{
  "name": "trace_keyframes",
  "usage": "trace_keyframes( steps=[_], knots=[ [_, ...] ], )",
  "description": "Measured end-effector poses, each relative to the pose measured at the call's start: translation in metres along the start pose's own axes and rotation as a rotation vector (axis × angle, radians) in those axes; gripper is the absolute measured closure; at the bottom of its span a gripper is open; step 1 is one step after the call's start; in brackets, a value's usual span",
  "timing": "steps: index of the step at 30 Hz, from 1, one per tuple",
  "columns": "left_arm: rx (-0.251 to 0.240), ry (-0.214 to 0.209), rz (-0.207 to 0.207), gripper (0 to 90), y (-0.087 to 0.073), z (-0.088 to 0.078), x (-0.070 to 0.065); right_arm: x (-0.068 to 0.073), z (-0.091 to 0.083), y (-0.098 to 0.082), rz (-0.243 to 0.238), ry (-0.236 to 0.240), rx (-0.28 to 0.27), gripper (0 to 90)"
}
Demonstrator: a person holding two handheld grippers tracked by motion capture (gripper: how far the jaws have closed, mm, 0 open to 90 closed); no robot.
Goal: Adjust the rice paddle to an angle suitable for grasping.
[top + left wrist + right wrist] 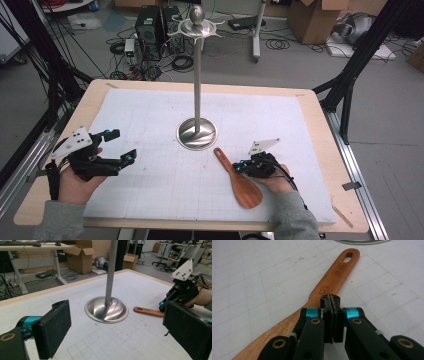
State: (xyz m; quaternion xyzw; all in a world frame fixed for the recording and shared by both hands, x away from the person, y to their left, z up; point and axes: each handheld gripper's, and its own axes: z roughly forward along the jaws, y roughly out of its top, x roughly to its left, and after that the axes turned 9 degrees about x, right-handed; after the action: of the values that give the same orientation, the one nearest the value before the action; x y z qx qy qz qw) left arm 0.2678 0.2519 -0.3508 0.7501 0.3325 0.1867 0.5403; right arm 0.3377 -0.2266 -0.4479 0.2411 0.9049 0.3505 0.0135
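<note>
High view: wooden spatula [239, 179] flat on the white gridded mat [165, 175], long axis diagonal, holed handle end toward the steel stand's base [197, 133], blade toward the table's near edge; right gripper [242, 167] just beside its handle on the right, jaws pressed together with nothing between them, far nearer than the left gripper [122, 146], held well apart at the mat's left side with jaws spread and empty; tall pole rising from the base to a hooked top [196, 26]; pale wooden table edge [90, 100] around the mat, grey floor with cables, computer boxes and cardboard beyond. Left gripper view: two black pads wide apart, nothing between; stand base [106, 309] ahead, spatula handle [148, 311] lying past it toward the other gripper [175, 297]; desks and cartons in the room behind. Right gripper view: closed tips [332, 302] resting over or just above the handle's side, contact hard to judge; spatula [329, 287] running away up and right to its slotted end, blade passing down and left beneath the linkage; probably needs jaws reopened across the narrow handle before any lift toward a hook.
</note>
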Motion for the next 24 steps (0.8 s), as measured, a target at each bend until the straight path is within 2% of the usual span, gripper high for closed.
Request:
trace_keyframes(
  steps=[16, 24],
  knots=[
    [0.003, 0.02, -0.004, 8.5, -0.004, -0.01, 0.0, 0.008, 0.013, 0.017, -0.055, 0.042, 0.031, 89.5],
    [0.004, 0.03, -0.007, 8.5, -0.006, -0.015, 0.0, 0.017, 0.021, 0.027, -0.098, 0.069, 0.057, 89.6]
  ],
)
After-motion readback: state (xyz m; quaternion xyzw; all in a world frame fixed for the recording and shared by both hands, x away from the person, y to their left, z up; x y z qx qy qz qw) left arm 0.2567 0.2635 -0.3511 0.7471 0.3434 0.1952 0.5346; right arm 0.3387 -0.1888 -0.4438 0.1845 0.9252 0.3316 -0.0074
